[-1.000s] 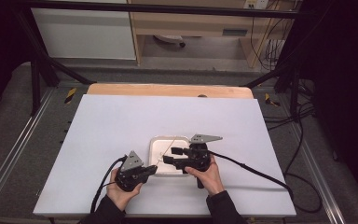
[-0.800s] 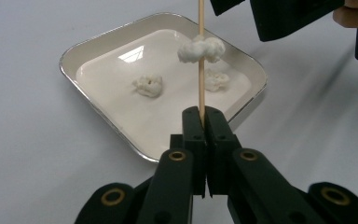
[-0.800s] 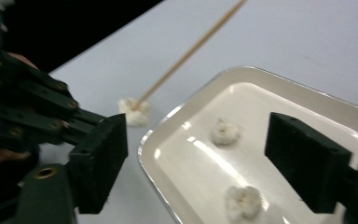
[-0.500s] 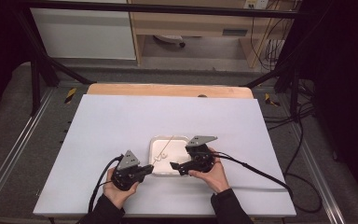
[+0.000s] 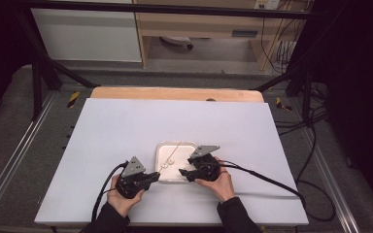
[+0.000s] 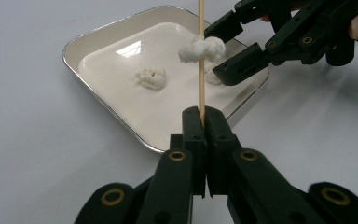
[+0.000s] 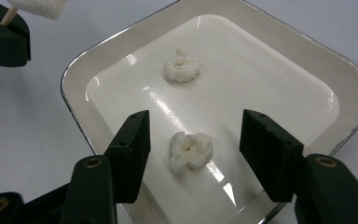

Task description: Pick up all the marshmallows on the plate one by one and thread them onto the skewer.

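A shallow white tray [image 5: 161,148] lies on the table near its front. My left gripper [image 5: 151,177] is shut on a thin wooden skewer [image 6: 201,70] that points out over the tray, with a popcorn piece [image 6: 200,49] speared on it. My right gripper [image 7: 193,140] hangs low over the tray, open. Its jaws have just been closing and stand either side of a loose popcorn piece [image 7: 191,150] without touching it. Another popcorn piece [image 7: 182,66] lies farther into the tray [image 7: 349,79]. The right gripper [image 6: 223,51] is just behind the skewer in the left gripper view.
The white table top [image 5: 126,126] spreads wide around the tray, with a wooden strip [image 5: 175,93] at its far edge. A black cable [image 5: 267,177] trails right from the right gripper, another [image 5: 102,194] from the left. Metal frame rails run along both sides.
The right gripper has sunk a little toward the tray floor and its jaws have widened, then narrowed. The left gripper and skewer have stayed put.
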Tool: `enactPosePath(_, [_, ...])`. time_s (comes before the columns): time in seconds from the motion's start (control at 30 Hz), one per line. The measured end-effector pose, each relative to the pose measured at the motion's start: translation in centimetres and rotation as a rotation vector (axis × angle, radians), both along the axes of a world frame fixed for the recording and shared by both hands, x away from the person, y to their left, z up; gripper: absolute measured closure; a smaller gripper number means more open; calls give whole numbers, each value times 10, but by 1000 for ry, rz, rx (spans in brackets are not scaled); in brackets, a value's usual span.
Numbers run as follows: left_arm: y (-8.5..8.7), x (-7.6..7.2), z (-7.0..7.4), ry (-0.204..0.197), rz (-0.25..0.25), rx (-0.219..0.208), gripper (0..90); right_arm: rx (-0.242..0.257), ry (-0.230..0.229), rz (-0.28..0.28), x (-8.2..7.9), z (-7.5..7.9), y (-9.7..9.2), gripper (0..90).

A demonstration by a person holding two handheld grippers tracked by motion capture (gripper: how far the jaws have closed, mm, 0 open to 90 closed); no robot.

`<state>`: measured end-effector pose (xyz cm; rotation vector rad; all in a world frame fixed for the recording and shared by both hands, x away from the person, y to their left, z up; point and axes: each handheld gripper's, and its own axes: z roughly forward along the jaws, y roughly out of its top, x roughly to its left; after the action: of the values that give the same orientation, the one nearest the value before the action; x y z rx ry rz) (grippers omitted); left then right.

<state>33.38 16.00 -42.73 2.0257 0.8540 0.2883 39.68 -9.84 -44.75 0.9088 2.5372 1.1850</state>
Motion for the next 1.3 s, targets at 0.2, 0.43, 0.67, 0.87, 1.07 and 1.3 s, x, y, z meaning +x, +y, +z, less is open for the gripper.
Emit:
enactPosePath(0.2, [0,0,0,2,-1,-1,884,-5,9,9,0,-4,1,533])
enactPosePath(0.43, [-1,0,-1,4,-7,2,883,-23,-9,15,-1,-4,1,607])
enactPosePath(0.67, [-1,0,-2,6,-6,1,884,-20,-5,15,-2,-4,1,668])
enactPosePath(0.87, [-1,0,-2,5,-6,1,884,-20,-7,18,-2,-3,0,685])
enactPosePath(1.07, [0,0,-1,3,-4,1,884,3,-10,16,-2,5,-3,692])
enactPosePath(1.3, [0,-1,-1,0,-5,1,884,49,-11,9,-3,15,-10,699])
